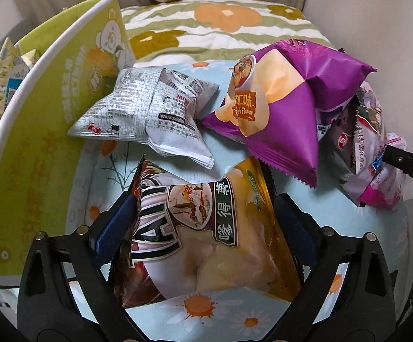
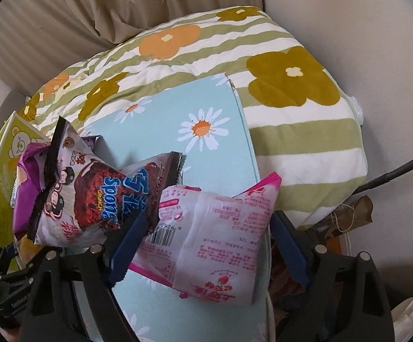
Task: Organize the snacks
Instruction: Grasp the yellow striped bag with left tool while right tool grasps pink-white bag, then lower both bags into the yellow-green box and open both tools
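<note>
Most snacks lie loose on the daisy-print surface (image 1: 349, 222) right of the green box (image 1: 49, 119), which holds a few packets (image 1: 4, 85), while the left gripper (image 1: 203, 219) straddles a golden chip bag (image 1: 215, 222) and the right gripper (image 2: 206, 245) a pink packet (image 2: 215, 242), both spread.

Bin (image 1: 49, 119) contents hidden (mostly)

Both wrist views look steeply down, close, sharing the purple bag (image 1: 292, 108).
</note>
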